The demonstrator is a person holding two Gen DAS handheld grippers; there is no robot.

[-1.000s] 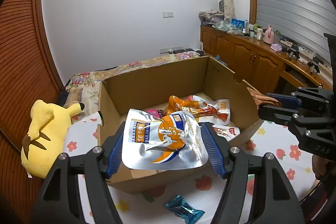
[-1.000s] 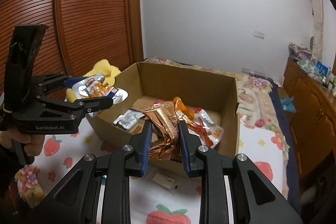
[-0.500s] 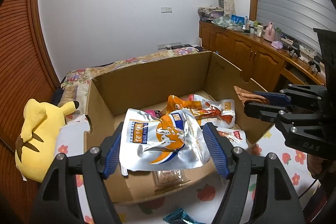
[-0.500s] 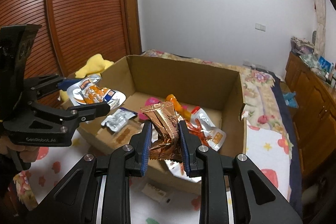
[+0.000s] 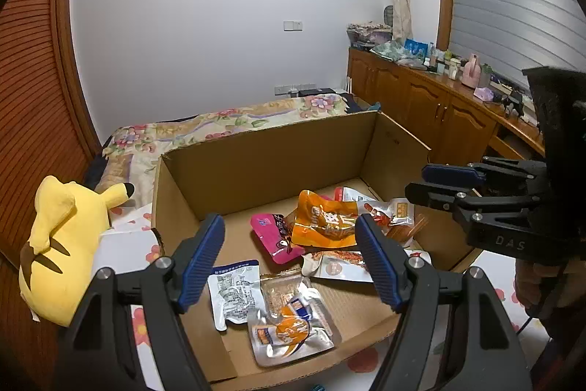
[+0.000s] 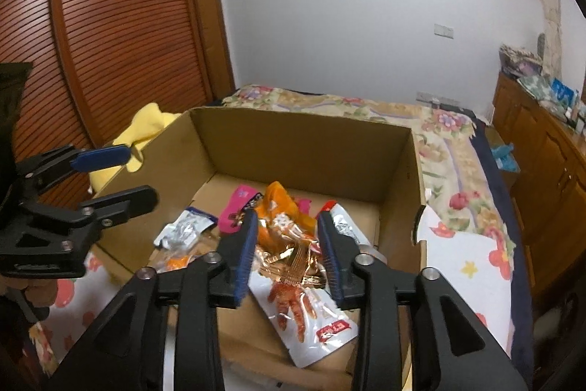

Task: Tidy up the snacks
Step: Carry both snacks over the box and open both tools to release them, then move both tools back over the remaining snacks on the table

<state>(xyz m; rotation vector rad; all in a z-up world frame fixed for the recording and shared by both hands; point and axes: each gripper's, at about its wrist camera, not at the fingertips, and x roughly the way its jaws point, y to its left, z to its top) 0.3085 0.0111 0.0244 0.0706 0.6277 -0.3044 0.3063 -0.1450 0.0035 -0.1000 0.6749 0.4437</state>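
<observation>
- Snacks: most lie loose on the floor of the cardboard box (image 5: 263,163), which sits on a bed with a strawberry-print sheet (image 6: 472,255).
- Silver pouch with orange print (image 5: 289,332) lies crumpled at the near edge of the box floor, beside a silver-blue packet (image 5: 234,288). Orange pouch (image 5: 322,218) and pink packet (image 5: 274,237) sit mid-box.
- Copper foil packet (image 6: 293,262) rests on the pile in the box, on top of a white chicken-feet pouch (image 6: 311,310).
- Left gripper (image 5: 289,262): released, jaws wide, nothing between them; it hangs over the box.
- Right gripper (image 6: 285,255): jaws have just been opening; the copper packet shows in the gap below, pads clear of it. Released.
- One teal-wrapped sweet (image 5: 316,387) is visible outside the box on the sheet, so the task is likely unfinished.
- Risk: the white pouch overhangs the near wall in the right wrist view; a gripper pulling back low could drag it out.
- Risk: the foil packets are slick and stacked loosely, so a knock to the box could slide them.
- Yellow plush toy (image 5: 62,244) lies beside the box, untouched.
</observation>
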